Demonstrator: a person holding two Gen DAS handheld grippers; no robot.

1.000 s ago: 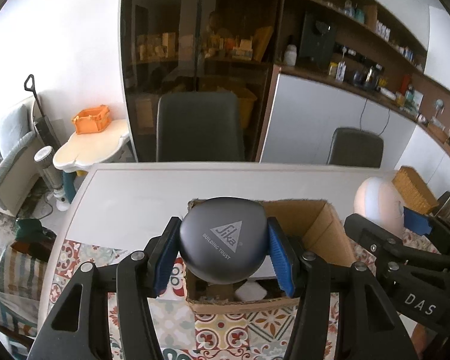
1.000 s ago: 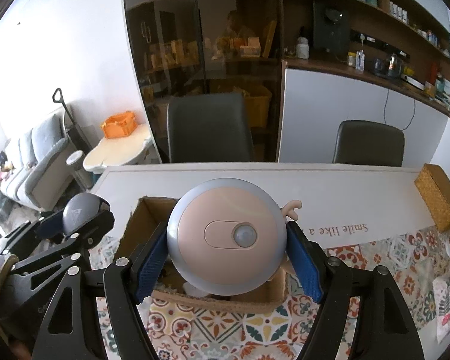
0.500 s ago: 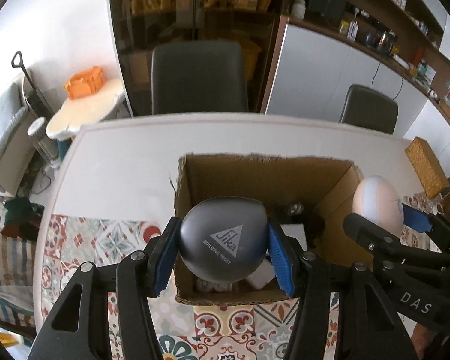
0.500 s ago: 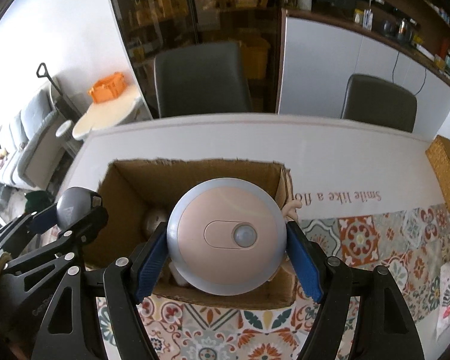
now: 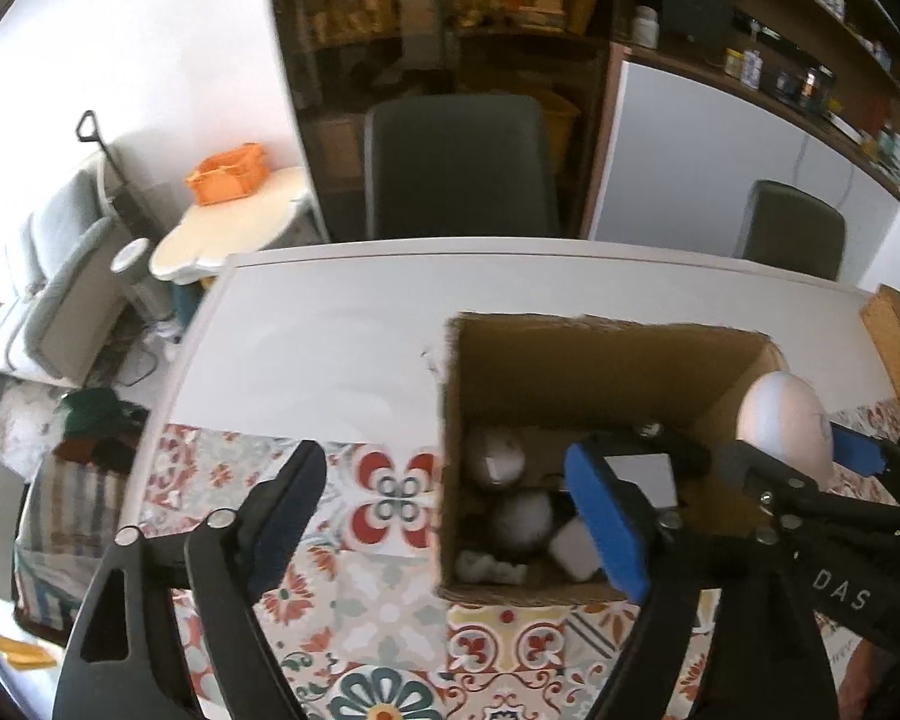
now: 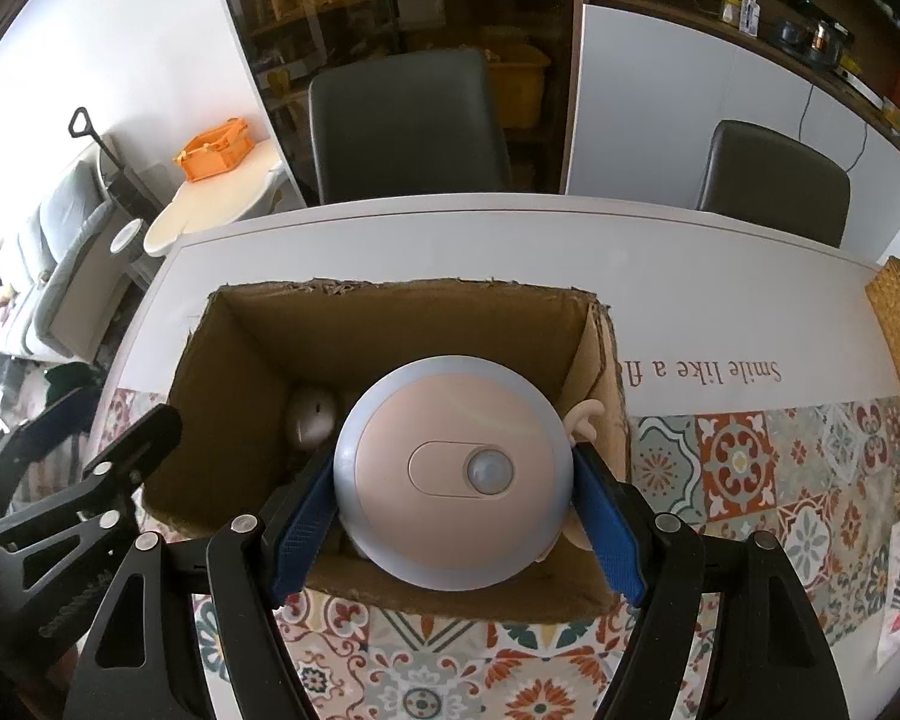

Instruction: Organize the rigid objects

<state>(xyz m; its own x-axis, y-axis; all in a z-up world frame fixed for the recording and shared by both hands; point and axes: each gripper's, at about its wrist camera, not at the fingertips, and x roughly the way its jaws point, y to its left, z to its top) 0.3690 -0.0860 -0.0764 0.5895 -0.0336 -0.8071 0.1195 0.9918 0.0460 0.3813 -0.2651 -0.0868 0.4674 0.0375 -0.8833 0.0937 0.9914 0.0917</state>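
An open cardboard box [image 5: 600, 348] stands on the table and also shows in the right wrist view [image 6: 390, 318]. My left gripper [image 5: 450, 516] is open and empty, over the box's left wall. A dark grey round object [image 5: 522, 519] lies inside the box among white items [image 5: 498, 459]. My right gripper [image 6: 453, 516] is shut on a round pink sensor light with a grey rim [image 6: 453, 474], held above the box's right half; the light also shows in the left wrist view [image 5: 783, 420].
The table has a white far half [image 5: 330, 330] and a patterned tile cloth [image 5: 378, 540] in front. A woven basket [image 6: 897, 330] sits at the right edge. Two dark chairs [image 6: 408, 120] stand behind the table. A small round white item [image 6: 312, 417] lies in the box.
My left gripper has opened and let go of the dark grey object, which now lies in the box. The left gripper has shifted left. The right gripper still holds the pink light over the box.
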